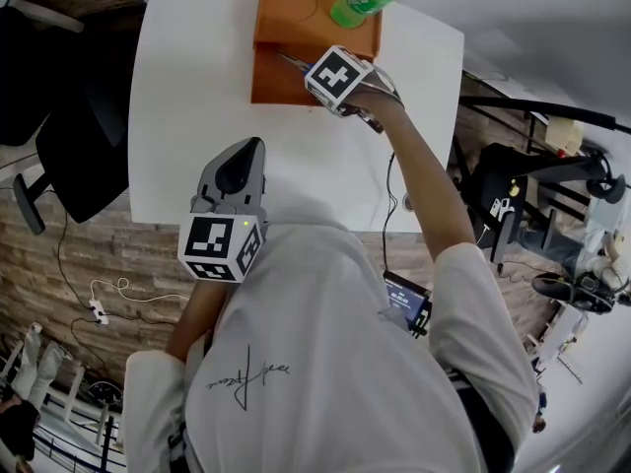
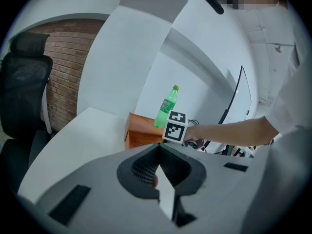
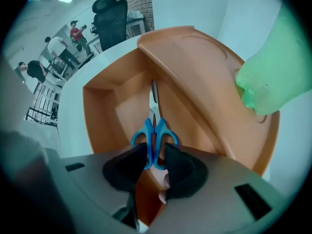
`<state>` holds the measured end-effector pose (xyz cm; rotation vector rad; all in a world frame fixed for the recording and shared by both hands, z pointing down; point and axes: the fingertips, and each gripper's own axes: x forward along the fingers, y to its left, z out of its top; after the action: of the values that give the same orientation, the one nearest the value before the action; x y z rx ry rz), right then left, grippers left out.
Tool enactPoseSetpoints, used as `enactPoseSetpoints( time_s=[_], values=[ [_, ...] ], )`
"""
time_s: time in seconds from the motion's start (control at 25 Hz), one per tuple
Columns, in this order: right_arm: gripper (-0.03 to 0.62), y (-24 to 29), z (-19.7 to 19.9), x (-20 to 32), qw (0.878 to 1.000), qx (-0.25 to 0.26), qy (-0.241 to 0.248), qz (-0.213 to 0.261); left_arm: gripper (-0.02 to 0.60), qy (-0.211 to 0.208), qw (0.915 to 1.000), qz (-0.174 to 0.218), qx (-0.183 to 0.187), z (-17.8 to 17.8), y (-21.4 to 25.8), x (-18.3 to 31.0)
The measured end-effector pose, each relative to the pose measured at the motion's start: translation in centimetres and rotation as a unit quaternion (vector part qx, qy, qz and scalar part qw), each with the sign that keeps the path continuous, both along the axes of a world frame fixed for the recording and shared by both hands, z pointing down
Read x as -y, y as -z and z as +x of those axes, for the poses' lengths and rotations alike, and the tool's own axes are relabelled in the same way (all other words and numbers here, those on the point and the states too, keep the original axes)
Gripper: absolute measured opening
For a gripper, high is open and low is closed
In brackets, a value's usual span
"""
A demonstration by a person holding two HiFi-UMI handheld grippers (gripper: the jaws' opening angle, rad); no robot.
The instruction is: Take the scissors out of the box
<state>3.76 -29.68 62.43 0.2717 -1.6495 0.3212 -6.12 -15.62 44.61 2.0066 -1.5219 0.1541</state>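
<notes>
An orange box sits on the white table.

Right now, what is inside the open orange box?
Blue-handled scissors lie inside the orange box, handles pinched by the right gripper. The box's slanted orange cover hides the rest of the interior.

Shirt: white, short sleeves, a thin dark line drawing on the chest (a scrawl, unreadable).
Left gripper: grey shell, black pads, black slots.
Right gripper: same grey and black.
Left cube: white, black square markers, at the shirt's edge.
Right cube: alike, well beyond the shirt.
</notes>
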Motion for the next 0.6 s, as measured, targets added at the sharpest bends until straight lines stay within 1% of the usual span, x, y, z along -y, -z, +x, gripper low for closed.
enactPoseSetpoints(
  time_s=[0.12,0.16,0.28,0.6],
  values=[
    [0.117,0.05,0.11,0.28,1.0,-0.004,-0.011,-0.006,0.008,0.0,1.0,-0.001,-0.002,0.01,-0.12,-0.03],
    [0.102,0.01,0.14,0.39,1.0,-0.006,-0.013,-0.006,0.008,0.0,1.0,-0.001,-0.002,0.04,-0.18,-0.01],
    [0.101,-0.07,0.19,0.48,1.0,-0.01,-0.017,-0.01,0.008,-0.001,1.0,0.001,-0.003,0.08,-0.17,0.06],
    [0.094,0.32,0.12,0.61,1.0,-0.009,-0.011,0.004,0.008,0.0,1.0,0.005,-0.007,0.25,0.29,0.1]
  ],
)
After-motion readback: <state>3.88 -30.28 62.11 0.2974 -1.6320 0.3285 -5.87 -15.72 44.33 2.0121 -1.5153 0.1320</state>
